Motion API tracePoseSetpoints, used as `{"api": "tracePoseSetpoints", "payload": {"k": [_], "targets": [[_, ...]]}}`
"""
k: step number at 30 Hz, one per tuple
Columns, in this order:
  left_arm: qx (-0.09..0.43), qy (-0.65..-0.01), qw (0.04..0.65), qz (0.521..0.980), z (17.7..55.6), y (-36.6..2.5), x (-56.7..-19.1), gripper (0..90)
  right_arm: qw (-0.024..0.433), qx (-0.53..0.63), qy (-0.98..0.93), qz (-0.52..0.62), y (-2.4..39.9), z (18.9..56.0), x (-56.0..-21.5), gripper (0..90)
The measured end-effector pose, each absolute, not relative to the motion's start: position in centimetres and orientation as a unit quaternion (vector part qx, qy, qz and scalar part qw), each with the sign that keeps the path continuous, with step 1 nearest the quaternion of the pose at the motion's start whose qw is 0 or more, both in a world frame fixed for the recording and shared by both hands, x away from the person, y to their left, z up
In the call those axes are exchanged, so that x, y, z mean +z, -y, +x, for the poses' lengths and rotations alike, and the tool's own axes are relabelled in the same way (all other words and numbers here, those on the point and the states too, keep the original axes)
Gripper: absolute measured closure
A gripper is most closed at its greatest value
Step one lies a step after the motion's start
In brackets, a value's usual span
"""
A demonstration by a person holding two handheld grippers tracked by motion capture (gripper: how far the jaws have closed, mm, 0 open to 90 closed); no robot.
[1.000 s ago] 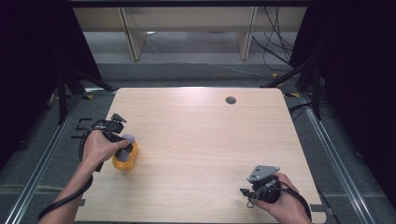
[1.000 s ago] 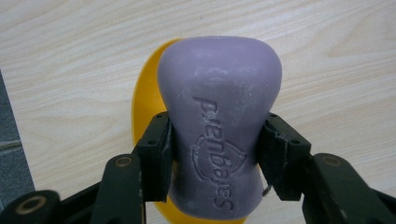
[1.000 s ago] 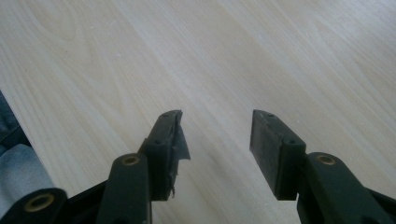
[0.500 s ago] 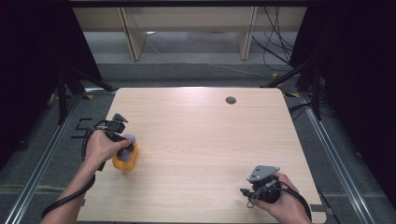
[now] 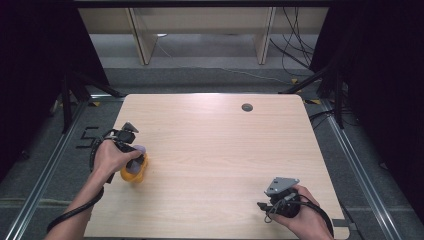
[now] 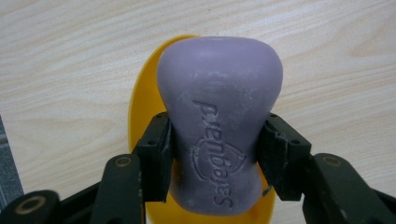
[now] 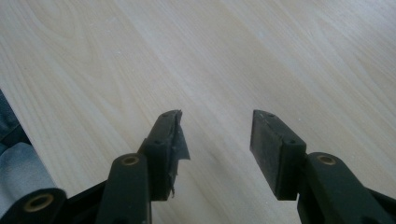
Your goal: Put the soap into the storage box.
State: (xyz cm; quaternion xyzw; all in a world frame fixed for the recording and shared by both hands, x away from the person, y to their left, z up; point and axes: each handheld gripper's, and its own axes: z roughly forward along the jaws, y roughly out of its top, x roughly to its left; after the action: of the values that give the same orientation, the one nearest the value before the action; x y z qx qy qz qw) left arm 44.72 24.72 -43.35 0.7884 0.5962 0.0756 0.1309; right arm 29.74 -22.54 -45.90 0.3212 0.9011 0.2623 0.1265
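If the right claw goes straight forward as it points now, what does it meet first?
Probably nothing: ahead of the open right claw lies bare wooden table as far as its own view shows, though depth is unclear.

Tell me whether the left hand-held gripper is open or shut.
Shut on the purple soap bar: the left hand-held gripper has both jaws pressed against the bar's narrow waist, above the yellow dish.
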Motion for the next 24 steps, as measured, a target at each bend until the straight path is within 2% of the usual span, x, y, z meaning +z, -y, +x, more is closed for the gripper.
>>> {"api": "tracePoseSetpoints", "payload": {"k": [24], "targets": [[0.073, -0.587, 0.107, 0.799, 44.95, -24.67, -44.19, 48.6, 0.127, 0.262, -0.902, 0.32, 22.58, 29.72, -45.91, 52.9]]}}
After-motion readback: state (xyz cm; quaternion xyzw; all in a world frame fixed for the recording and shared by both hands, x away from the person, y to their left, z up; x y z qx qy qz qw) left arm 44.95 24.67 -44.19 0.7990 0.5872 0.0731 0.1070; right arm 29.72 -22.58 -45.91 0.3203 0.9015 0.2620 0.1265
